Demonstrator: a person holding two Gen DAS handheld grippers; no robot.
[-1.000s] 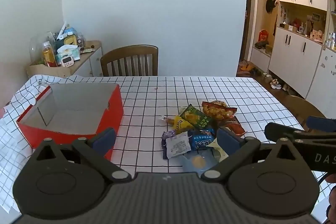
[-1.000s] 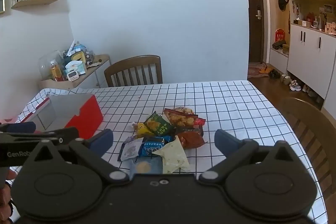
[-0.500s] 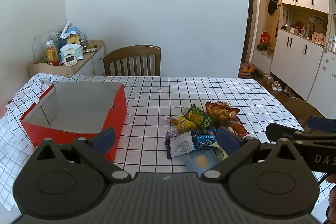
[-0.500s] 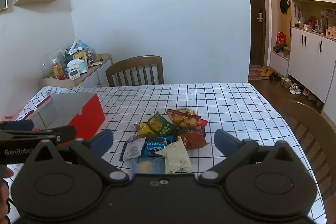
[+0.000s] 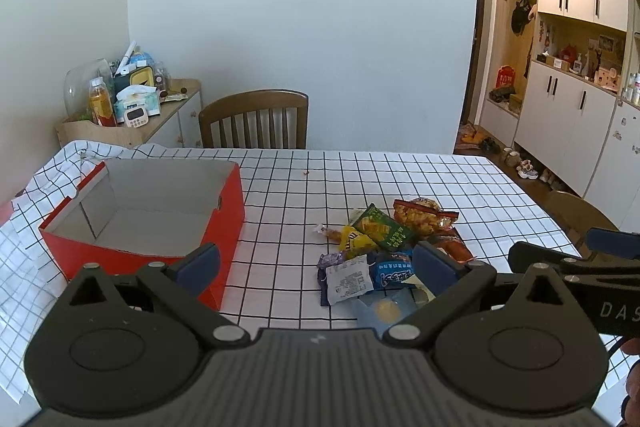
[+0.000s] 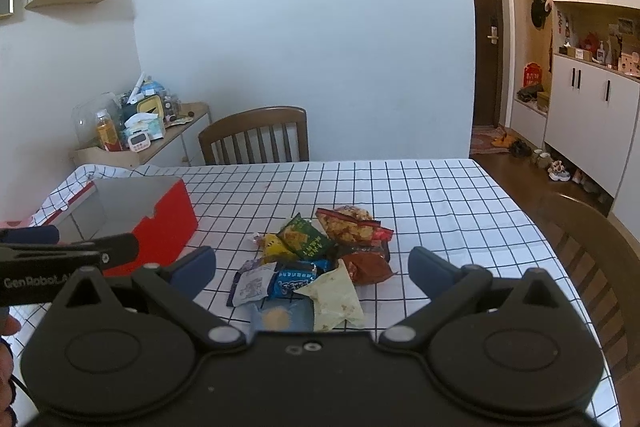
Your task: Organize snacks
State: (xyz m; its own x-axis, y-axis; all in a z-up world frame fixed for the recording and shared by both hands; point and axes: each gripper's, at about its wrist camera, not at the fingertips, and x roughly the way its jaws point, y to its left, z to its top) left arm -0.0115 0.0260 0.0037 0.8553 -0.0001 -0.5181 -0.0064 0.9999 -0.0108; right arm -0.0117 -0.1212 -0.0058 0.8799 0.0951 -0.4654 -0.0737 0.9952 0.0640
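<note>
- Sitting at the left end of the checked tablecloth (image 5: 400, 179), a red cardboard box (image 5: 152, 211) stands open-topped with a bare grey inside; nothing lies in it.
- Just in front of the box, the left gripper (image 5: 316, 263) hovers above the table with its blue-padded fingers (image 5: 198, 261) spread wide and nothing between them.
- Right of the box, near the middle of the cloth, the pile of snacks (image 5: 384, 247) lies loose on the table, well apart from the box: a white-labelled packet (image 5: 346, 279), a blue packet (image 5: 390, 271), a green bag (image 5: 384, 227) and a red-edged bag of fried pieces (image 5: 422, 217) overlapping one another.
- From the right wrist camera, a pale yellow packet (image 6: 336, 297) rests at the near edge of that pile.
- Over the same pile the right gripper (image 6: 312, 267) hangs with its fingers wide apart, gripping nothing.
- Behind the table a wooden chair (image 6: 256, 137) stands against the white wall.
- Farther right, another wooden chair (image 6: 592, 267) is at the table's side.
</note>
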